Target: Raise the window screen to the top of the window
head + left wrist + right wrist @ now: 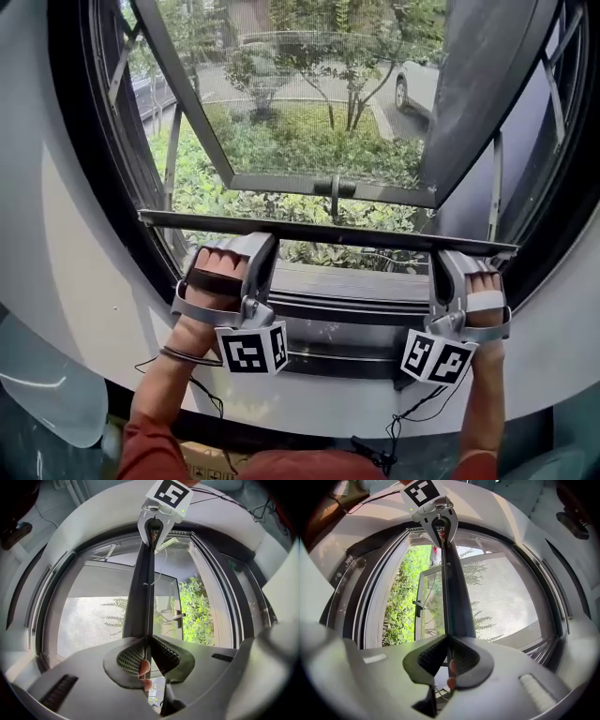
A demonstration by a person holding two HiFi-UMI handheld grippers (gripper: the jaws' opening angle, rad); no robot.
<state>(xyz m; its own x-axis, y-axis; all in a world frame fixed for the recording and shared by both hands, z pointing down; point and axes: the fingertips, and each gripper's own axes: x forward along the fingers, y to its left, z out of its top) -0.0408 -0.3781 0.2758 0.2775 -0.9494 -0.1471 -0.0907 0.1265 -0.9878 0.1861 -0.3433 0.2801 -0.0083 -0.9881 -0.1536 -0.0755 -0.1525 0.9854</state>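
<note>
So, you had both tools clamped on the bottom bar (pixel 328 230) of the window screen, one near each end. Your left gripper (pixel 266 236) had its jaws drawn narrow onto the bar's edge, and its own view showed the ribbed pads (pixel 129 654) pressed against the thin dark rail. Your right gripper (pixel 448 255) pinched the same bar the same way, close to the right side of the frame. The bar lay roughly level and low in the opening, a little above the sill (pixel 356 309), with green shrubs (pixel 309 251) showing through the gap beneath it. The mesh (pixel 89 620) stretched away from the bar on its far side, pale grey in both gripper views. Beyond it the glass pane (pixel 309 94) stood swung outward, its handle (pixel 335 187) at the lower edge, and a white car (pixel 417 84) sat on the road outside.
</note>
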